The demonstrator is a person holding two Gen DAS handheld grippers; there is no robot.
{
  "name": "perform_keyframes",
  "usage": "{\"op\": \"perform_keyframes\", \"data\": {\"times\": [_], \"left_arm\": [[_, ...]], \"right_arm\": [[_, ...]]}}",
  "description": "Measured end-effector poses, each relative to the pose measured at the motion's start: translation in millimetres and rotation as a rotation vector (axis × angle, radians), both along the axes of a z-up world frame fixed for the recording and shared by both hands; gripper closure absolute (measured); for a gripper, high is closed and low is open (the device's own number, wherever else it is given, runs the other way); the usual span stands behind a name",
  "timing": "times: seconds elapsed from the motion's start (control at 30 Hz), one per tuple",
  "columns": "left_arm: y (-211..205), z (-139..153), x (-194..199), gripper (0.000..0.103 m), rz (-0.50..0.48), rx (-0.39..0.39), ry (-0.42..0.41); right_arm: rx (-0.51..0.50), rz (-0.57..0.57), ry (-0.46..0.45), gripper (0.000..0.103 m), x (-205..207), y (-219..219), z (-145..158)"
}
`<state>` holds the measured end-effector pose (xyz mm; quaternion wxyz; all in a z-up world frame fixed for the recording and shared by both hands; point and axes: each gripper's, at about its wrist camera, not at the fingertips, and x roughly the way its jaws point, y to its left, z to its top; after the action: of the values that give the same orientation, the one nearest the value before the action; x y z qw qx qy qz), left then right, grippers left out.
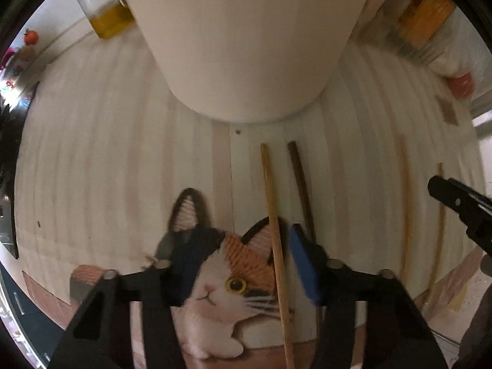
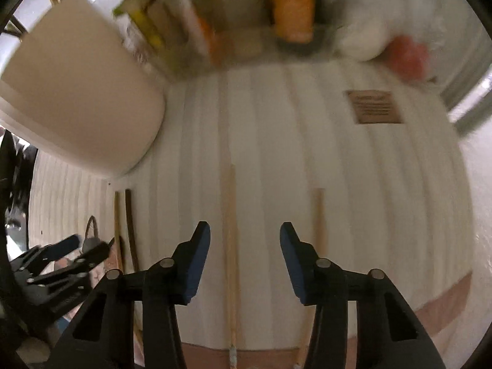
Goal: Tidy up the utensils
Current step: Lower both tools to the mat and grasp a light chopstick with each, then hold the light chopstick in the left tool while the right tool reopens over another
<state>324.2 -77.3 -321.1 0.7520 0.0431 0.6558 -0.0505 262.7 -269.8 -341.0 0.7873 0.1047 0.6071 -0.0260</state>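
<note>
Several chopsticks lie on a white striped mat [image 1: 92, 153]. In the left wrist view a light chopstick [image 1: 274, 215] runs between my open left gripper's [image 1: 243, 261] blue pads, with a dark chopstick [image 1: 303, 184] just right of it. A big cream holder [image 1: 246, 40] stands just beyond. In the right wrist view my right gripper [image 2: 245, 264] is open, low over the mat [image 2: 369, 184], with a light chopstick [image 2: 230, 246] between its fingers and another [image 2: 318, 221] right of them. The cream holder [image 2: 80, 107] stands at the far left. Nothing is held.
A cat picture [image 1: 233, 276] is on the mat under my left gripper. An oil bottle [image 1: 104, 9] stands back left. Boxes [image 2: 172, 24], an orange packet [image 2: 292, 3] and a white bag with a red item [image 2: 406, 52] line the back. A brown label [image 2: 373, 107] lies far right.
</note>
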Motion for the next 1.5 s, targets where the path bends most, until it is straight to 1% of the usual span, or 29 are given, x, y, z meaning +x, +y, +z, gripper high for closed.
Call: {"op": "perform_keyframes", "data": {"times": [0.03, 0.07, 0.1, 0.13, 0.17, 0.2, 0.23, 0.4, 0.53, 0.63, 0.73, 0.77, 0.8, 0.83, 0.9, 0.97, 1.0, 1.07, 1.1, 1.17, 1.27, 1.33, 1.4, 1.5], "left_arm": [[-1.3, -3.9, 2.2, 0.07, -0.001, -0.01, 0.009], [-2.4, -1.9, 2.9, 0.074, -0.003, -0.002, -0.016], [-4.5, -1.6, 4.1, 0.077, -0.014, 0.001, -0.015], [-5.5, -0.5, 5.1, 0.087, -0.018, -0.002, -0.02], [-5.3, 0.1, 5.4, 0.096, -0.019, -0.002, -0.023], [-3.8, 0.4, 6.2, 0.097, -0.019, -0.008, -0.02], [-2.3, 0.7, 6.1, 0.098, -0.025, -0.016, -0.017], [11.6, 3.9, -4.8, 0.099, -0.047, -0.007, 0.007], [26.7, 4.1, -13.4, 0.099, -0.029, -0.022, 0.025], [31.8, 5.1, -13.4, 0.099, -0.018, -0.041, 0.036], [34.3, 6.3, -7.5, 0.096, -0.034, -0.049, 0.051], [40.3, 4.9, 4.0, 0.096, -0.041, -0.05, 0.056], [42.4, 4.2, 8.5, 0.096, -0.047, -0.052, 0.059], [41.5, 3.6, 11.8, 0.097, -0.052, -0.052, 0.059], [39.0, 3.0, 12.8, 0.099, -0.058, -0.046, 0.058], [34.4, 3.8, 11.4, 0.1, -0.058, -0.029, 0.044], [32.8, 6.9, 12.5, 0.1, -0.053, -0.02, 0.029], [30.4, 16.1, 11.6, 0.1, -0.044, -0.03, 0.011], [31.5, 23.8, 10.3, 0.1, -0.042, -0.036, -0.003], [32.3, 39.9, 6.2, 0.1, -0.042, -0.042, -0.038], [35.5, 64.8, 1.3, 0.1, -0.046, -0.057, -0.085], [37.0, 77.2, -1.1, 0.1, -0.05, -0.065, -0.105], [37.9, 82.7, 0.0, 0.1, -0.053, -0.064, -0.116], [42.6, 74.9, 4.7, 0.1, -0.042, -0.055, -0.114]], "right_arm": [[0.007, 0.017, 0.015, 0.061, 6.0, 2.4, -6.4], [0.007, 0.023, 0.024, 0.062, 10.0, 4.1, -10.8], [0.003, 0.044, 0.043, 0.066, 16.0, 7.5, -16.8], [-0.001, 0.058, 0.064, 0.07, 20.1, 11.4, -20.9], [-0.001, 0.064, 0.079, 0.075, 22.4, 13.3, -24.6], [-0.02, 0.077, 0.08, 0.083, 23.2, 16.4, -25.9], [-0.026, 0.091, 0.099, 0.097, 23.0, 18.6, -27.5], [-0.015, 0.131, 0.137, 0.097, 4.0, 21.0, -26.2], [0.032, 0.116, 0.171, 0.097, -2.4, 10.9, -27.6], [0.049, 0.113, 0.201, 0.097, 6.1, 4.8, -28.3], [0.04, 0.131, 0.228, 0.097, 16.8, 3.3, -28.4], [0.04, 0.131, 0.234, 0.097, 24.0, 2.0, -29.1], [0.04, 0.134, 0.239, 0.097, 34.9, 0.8, -28.6], [0.042, 0.132, 0.242, 0.097, 36.9, 0.6, -28.3], [0.051, 0.114, 0.24, 0.097, 43.7, 0.2, -28.0], [0.035, 0.119, 0.231, 0.098, 51.3, 5.2, -27.4], [0.024, 0.123, 0.218, 0.098, 54.5, 6.9, -25.6], [0.02, 0.12, 0.194, 0.099, 53.2, 9.5, -20.7], [0.037, 0.107, 0.171, 0.103, 52.1, 8.2, -15.4], [0.072, 0.086, 0.123, 0.103, 49.8, 5.0, -0.5], [0.094, 0.075, 0.078, 0.103, 49.9, 1.6, 16.2], [0.108, 0.088, 0.082, 0.103, 53.6, 1.8, 20.9], [0.122, 0.077, 0.057, 0.103, 58.4, -1.7, 25.9], [0.102, 0.061, 0.085, 0.102, 68.9, -5.6, 23.7]]}}
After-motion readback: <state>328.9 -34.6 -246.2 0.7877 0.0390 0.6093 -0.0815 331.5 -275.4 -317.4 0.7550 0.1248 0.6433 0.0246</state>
